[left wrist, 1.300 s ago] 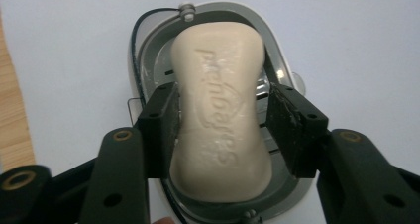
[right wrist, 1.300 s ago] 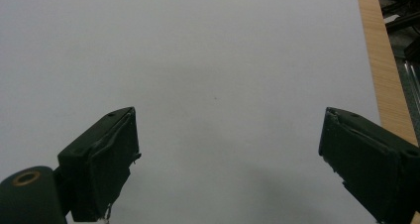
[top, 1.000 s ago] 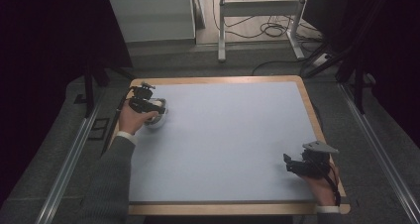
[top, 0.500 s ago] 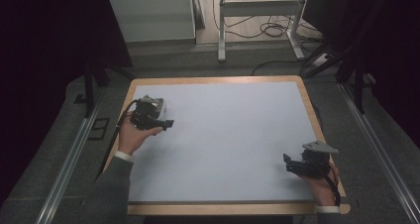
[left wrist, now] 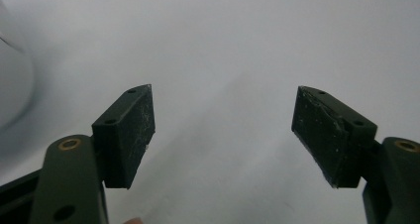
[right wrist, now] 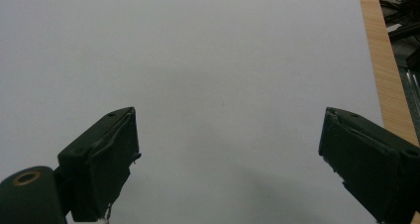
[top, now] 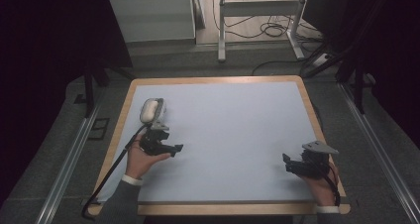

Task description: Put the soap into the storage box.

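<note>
The left gripper is sitting in the person's left hand over the near-left part of the bench, its jaws pointing toward the middle of the pale blue mat. In the left gripper view the left gripper is showing its jaws standing wide apart, with nothing but bare mat between the pads and nothing touching them. A pale rounded shape is curving in at the left edge of that view, too blurred to name.

Beyond the left hand, near the bench's left edge, a white and grey oblong object is lying on the mat, apart from the gripper; I cannot tell what it is.

The right gripper is resting in the right hand at the near-right corner of the mat, grey plate on top. In the right gripper view the right gripper is likewise holding its jaws wide open over empty mat, gripping nothing, with the wooden bench rim running along the right side.
</note>
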Available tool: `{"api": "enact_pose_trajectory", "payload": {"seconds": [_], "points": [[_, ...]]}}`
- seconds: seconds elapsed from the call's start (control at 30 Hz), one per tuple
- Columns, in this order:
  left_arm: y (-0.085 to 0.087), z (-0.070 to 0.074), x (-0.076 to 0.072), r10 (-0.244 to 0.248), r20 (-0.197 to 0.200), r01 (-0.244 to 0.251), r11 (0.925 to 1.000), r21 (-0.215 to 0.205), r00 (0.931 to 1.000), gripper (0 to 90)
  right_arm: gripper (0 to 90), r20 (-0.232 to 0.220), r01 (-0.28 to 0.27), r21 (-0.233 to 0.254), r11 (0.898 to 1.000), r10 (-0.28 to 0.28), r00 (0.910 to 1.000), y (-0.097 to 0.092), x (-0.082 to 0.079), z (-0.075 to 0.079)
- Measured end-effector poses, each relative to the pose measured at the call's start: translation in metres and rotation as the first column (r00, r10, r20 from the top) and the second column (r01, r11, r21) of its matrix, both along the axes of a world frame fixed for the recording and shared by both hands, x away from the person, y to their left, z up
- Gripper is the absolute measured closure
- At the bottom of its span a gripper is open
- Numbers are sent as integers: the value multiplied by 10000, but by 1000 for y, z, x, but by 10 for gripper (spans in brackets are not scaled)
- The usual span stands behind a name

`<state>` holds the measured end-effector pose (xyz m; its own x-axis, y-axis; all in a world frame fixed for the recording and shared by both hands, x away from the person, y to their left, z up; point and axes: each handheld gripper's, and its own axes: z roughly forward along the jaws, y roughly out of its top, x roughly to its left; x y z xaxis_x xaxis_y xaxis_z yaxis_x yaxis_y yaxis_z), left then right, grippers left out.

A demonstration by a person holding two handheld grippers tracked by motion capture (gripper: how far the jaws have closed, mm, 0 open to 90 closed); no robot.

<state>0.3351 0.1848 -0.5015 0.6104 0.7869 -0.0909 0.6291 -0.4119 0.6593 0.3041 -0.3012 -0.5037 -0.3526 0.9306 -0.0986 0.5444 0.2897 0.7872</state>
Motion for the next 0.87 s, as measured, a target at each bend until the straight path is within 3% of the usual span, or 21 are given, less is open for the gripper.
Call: {"api": "enact_pose_trajectory", "payload": {"seconds": [0.23, 0.3, 0.87], "points": [[0, -24, -14, 104, -360, -121, 9988, -477, 9993, 241, 83, -5, -30, 3, 10000, 30, 10000, 1, 0, 0], [0, -28, -15, 28, -514, -44, 9995, -297, 9987, 239, 82, -4, -64, 8, 10000, 64, 10000, 2, 0, 0], [5, -18, -19, 83, -229, -99, 9977, -675, 9997, 230, 83, 40, -140, -120, 9998, 141, 9999, 5, 1, -2]]}}
